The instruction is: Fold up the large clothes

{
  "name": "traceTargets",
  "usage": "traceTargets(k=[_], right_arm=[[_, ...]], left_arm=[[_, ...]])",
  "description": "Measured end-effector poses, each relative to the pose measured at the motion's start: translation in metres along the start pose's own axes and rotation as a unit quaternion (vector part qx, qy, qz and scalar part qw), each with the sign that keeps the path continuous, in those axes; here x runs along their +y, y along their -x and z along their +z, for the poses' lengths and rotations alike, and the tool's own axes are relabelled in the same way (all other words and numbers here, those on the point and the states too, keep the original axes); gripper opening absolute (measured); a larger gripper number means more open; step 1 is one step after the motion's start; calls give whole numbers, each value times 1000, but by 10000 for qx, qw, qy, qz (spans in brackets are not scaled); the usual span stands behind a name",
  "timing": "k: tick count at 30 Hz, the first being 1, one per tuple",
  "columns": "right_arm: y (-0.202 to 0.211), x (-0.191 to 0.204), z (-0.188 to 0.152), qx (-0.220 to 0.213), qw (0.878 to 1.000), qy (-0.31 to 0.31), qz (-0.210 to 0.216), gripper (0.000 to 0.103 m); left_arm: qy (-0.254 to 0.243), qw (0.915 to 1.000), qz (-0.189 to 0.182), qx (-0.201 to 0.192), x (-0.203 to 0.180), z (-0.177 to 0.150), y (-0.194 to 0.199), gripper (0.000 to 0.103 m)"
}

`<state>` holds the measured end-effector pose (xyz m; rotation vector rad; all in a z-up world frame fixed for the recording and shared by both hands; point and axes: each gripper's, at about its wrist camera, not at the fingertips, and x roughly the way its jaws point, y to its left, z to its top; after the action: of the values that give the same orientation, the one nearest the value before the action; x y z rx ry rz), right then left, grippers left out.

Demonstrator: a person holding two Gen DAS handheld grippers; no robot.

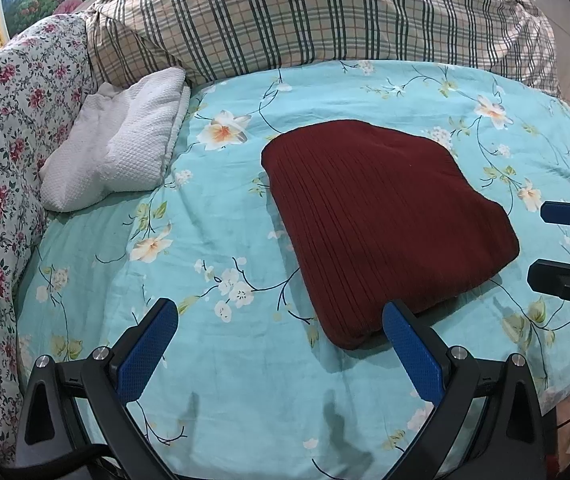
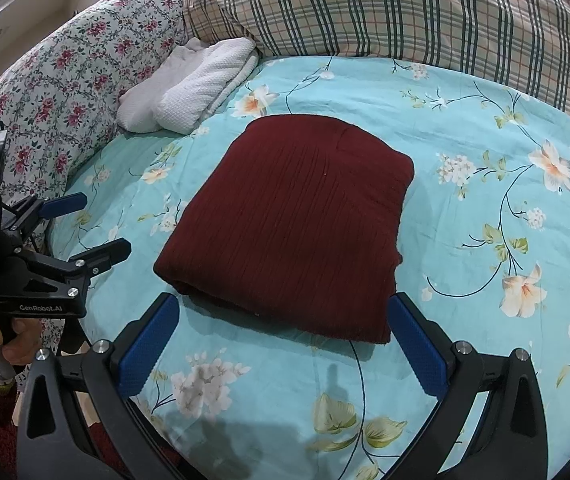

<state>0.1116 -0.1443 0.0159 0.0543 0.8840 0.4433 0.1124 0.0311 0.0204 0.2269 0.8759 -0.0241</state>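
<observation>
A dark red ribbed garment [image 1: 385,220] [image 2: 293,216] lies folded into a thick rectangle on the turquoise floral bedsheet [image 1: 225,208] [image 2: 485,128]. My left gripper [image 1: 279,310] is open and empty, low over the sheet at the garment's near left corner; its right finger [image 1: 409,352] overlaps that corner. My right gripper [image 2: 283,304] is also open and empty, its jaws spread about as wide as the garment's near edge. Each gripper shows in the other's view: the right gripper [image 1: 545,244] at the right edge, the left gripper [image 2: 103,224] at the left, held by a hand [image 2: 9,336].
A white waffle-textured cloth [image 1: 125,148] [image 2: 201,88] lies bunched at the back left. A plaid pillow [image 1: 325,12] [image 2: 425,8] runs along the back. A rose-patterned quilt [image 1: 5,140] [image 2: 65,72] is piled along the left side. The bed's edge is on the right.
</observation>
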Motion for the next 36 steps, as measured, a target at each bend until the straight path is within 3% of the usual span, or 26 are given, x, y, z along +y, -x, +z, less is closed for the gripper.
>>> traceTargets(k=[36], right_arm=[[-10,-9,10,36,9999,-110,65,103]], left_arm=[[-10,10000,96,16,-5,10,-11,102]])
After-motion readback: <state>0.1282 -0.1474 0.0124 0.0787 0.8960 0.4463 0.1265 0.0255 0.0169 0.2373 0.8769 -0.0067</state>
